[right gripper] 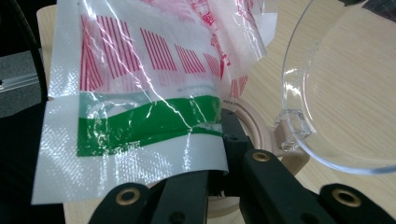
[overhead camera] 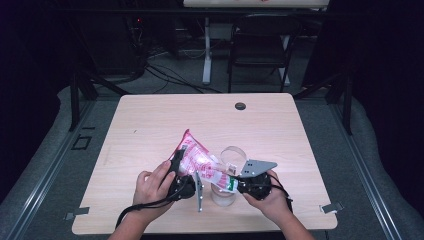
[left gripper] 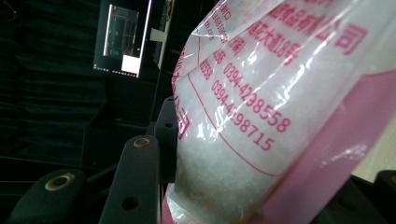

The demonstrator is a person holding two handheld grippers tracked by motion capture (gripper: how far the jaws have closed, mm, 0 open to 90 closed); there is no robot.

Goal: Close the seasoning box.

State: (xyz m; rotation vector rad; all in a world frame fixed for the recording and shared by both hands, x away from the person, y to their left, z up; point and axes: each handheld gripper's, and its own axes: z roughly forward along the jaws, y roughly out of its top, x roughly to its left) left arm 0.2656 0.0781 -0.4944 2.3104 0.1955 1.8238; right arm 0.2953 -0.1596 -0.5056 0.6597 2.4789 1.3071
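bag held over jar, both grippers on it
left gripper (overhead camera: 176,167) clamps pink bag (overhead camera: 197,157) body; right gripper (overhead camera: 239,184) pinched shut on its sealed edge, above glass jar (overhead camera: 223,195).

One plastic bag (overhead camera: 200,159) of white granules, printed in pink and red, is on hand. One clear jar (overhead camera: 223,192) stands on the one table (overhead camera: 150,125), with one clear round lid (overhead camera: 234,155) raised on it. Two grippers are at work: the left gripper (overhead camera: 178,162) and the right gripper (overhead camera: 235,184). One folding chair (overhead camera: 262,47) stands beyond the table.
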